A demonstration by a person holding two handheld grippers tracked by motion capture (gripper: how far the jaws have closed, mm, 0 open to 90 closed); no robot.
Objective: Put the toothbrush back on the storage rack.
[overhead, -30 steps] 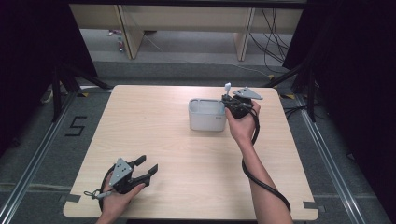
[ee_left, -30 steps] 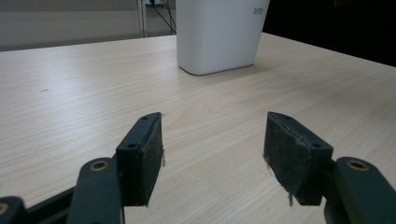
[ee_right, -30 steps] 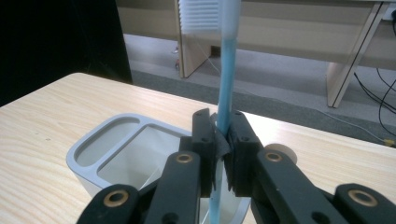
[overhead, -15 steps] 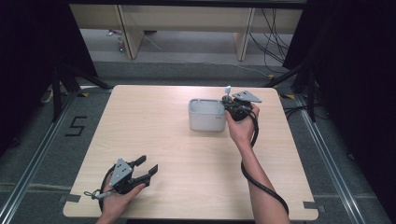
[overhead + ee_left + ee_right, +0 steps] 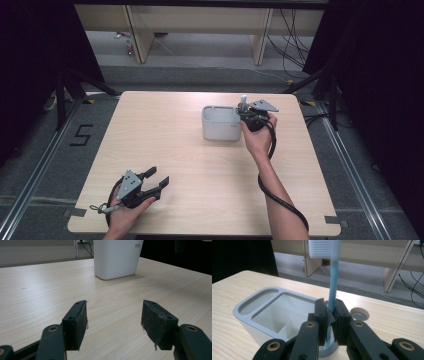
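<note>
**Toothbrush held over the holder on a pale wood tabletop**

The tabletop [image 5: 165, 150] is light wood and mostly bare. It stands on a grey floor [image 5: 35, 165] with a "5" marked on it, dark curtains at both sides. The right gripper [image 5: 331, 315] is clamped on a blue toothbrush [image 5: 333, 287], upright above the white holder [image 5: 220, 124]. The left gripper [image 5: 113, 322] rests near the front edge, jaws wide apart, holding nothing.

Looks like a lab recording setup: bare wooden bench [image 5: 165, 150], black curtains [image 5: 30, 55] on both sides, loose cables [image 5: 292, 25] on the floor [image 5: 200, 60] behind.
</note>
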